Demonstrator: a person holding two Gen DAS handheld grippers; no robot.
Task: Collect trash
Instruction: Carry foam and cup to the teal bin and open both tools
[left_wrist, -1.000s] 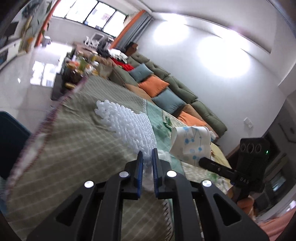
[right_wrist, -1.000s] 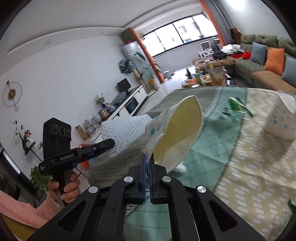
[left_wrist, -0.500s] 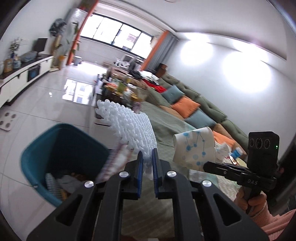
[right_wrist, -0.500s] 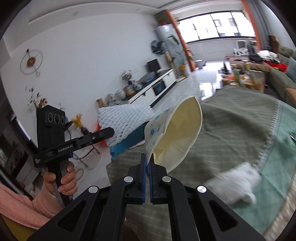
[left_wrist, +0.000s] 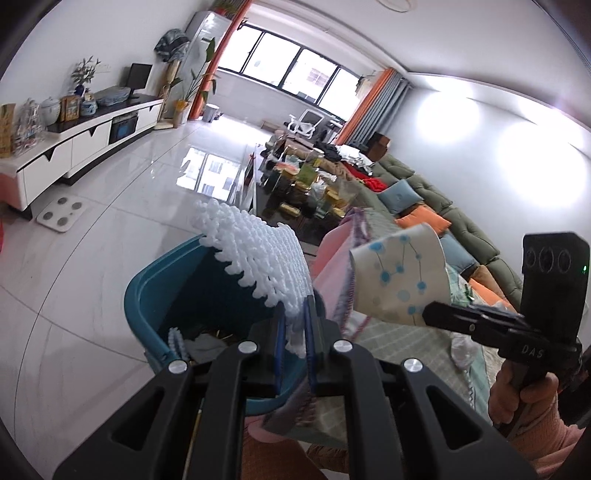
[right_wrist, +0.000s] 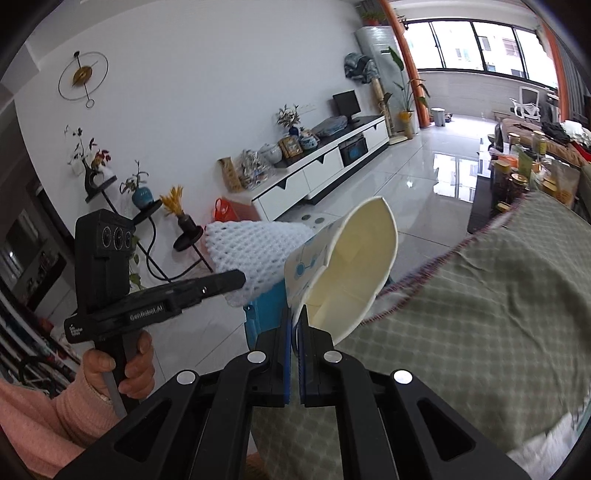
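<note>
A: Since a second ago both claws have swung off the counter (right_wrist: 498, 332); the teal bin (left_wrist: 155, 295), then barely in sight, now sits right under the left claw (left_wrist: 294, 332).

B: Which step is that, by your reading?

A: Carrying trash to the bin, nearly at the drop. The left claw is clamped on the white foam net (left_wrist: 258, 254), which sticks up ahead of the tips and hangs over the bin's mouth. The right claw (right_wrist: 294, 325) is pinched tight on the wall of a crushed paper cup (right_wrist: 354, 269), its mouth facing the camera.

B: Where's the cup, relative to the bin?

A: From the right wrist, only a sliver of the bin shows, just beyond and left of the tips. The cup looks short of the opening, above the counter's edge.

B: So next?

A: Probably part the left jaws to let the net fall, and carry the cup further left before releasing.
</note>
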